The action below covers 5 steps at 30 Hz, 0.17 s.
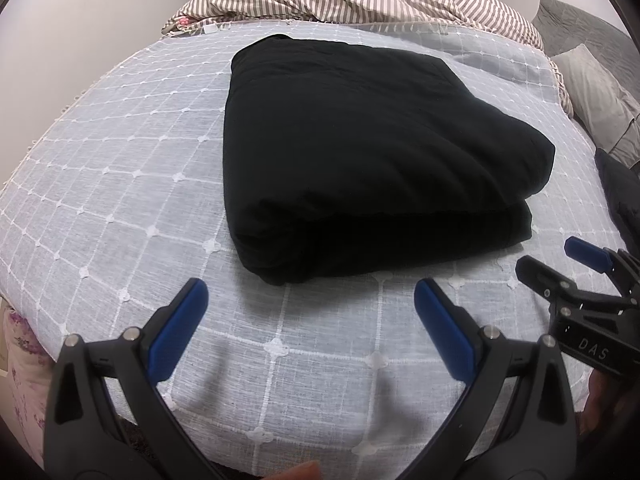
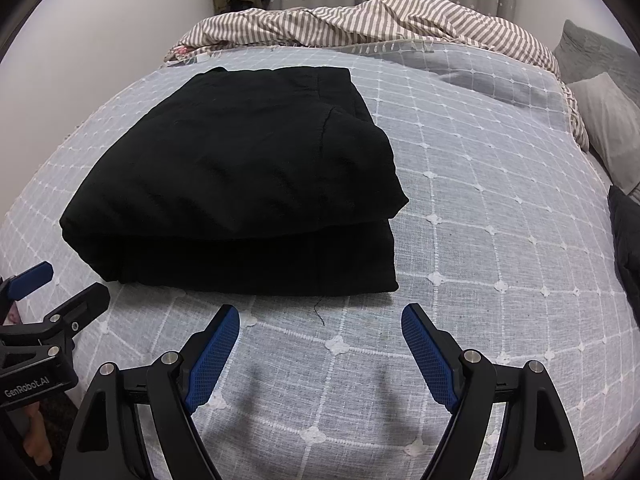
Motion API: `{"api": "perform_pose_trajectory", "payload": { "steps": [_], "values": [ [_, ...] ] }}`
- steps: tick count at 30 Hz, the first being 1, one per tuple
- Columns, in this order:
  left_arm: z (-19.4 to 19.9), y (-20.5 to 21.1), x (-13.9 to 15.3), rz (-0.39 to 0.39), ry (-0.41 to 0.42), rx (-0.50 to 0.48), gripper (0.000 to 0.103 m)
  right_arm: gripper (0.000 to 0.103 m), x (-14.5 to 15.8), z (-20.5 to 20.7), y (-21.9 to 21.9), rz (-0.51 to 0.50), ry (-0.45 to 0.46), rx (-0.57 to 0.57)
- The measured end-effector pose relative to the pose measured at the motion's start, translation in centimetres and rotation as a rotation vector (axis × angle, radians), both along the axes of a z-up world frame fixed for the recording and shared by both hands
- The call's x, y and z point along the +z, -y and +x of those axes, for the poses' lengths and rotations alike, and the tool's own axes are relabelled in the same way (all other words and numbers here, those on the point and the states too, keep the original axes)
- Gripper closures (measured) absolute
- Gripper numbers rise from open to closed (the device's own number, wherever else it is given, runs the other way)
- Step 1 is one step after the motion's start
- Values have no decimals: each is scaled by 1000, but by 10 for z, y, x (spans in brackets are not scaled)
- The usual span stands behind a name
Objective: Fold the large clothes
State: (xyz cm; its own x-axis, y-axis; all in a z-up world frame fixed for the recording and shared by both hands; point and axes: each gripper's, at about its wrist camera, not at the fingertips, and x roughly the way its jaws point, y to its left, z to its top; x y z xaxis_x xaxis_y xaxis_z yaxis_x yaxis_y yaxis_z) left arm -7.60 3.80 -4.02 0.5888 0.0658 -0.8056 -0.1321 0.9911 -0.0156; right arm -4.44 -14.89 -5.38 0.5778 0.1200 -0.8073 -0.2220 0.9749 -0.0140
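Observation:
A black garment (image 1: 360,152) lies folded into a thick rectangular stack on the pale blue checked bedspread (image 1: 120,168); in the right wrist view the black garment (image 2: 240,184) sits left of centre on the bedspread (image 2: 480,200). My left gripper (image 1: 310,304) hovers open just short of the stack's near edge, blue pads wide apart, nothing between them. My right gripper (image 2: 320,328) is open too, over bare bedspread in front of the stack's near right corner. Each gripper shows at the edge of the other's view: right gripper (image 1: 560,264), left gripper (image 2: 60,284).
A striped duvet (image 1: 340,0) is bunched along the far side of the bed. Grey pillows (image 1: 592,80) lie at the right, with a dark item (image 2: 626,240) below them at the right edge. A short loose thread (image 2: 319,314) lies near the stack.

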Motion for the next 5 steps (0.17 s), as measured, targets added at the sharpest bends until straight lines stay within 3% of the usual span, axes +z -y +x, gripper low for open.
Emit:
{"api": "perform_pose_trajectory", "payload": {
  "steps": [5],
  "values": [
    [0,0,1,-6,1,-21,1,19,0,1,-2,-2,-3,3]
  ]
}}
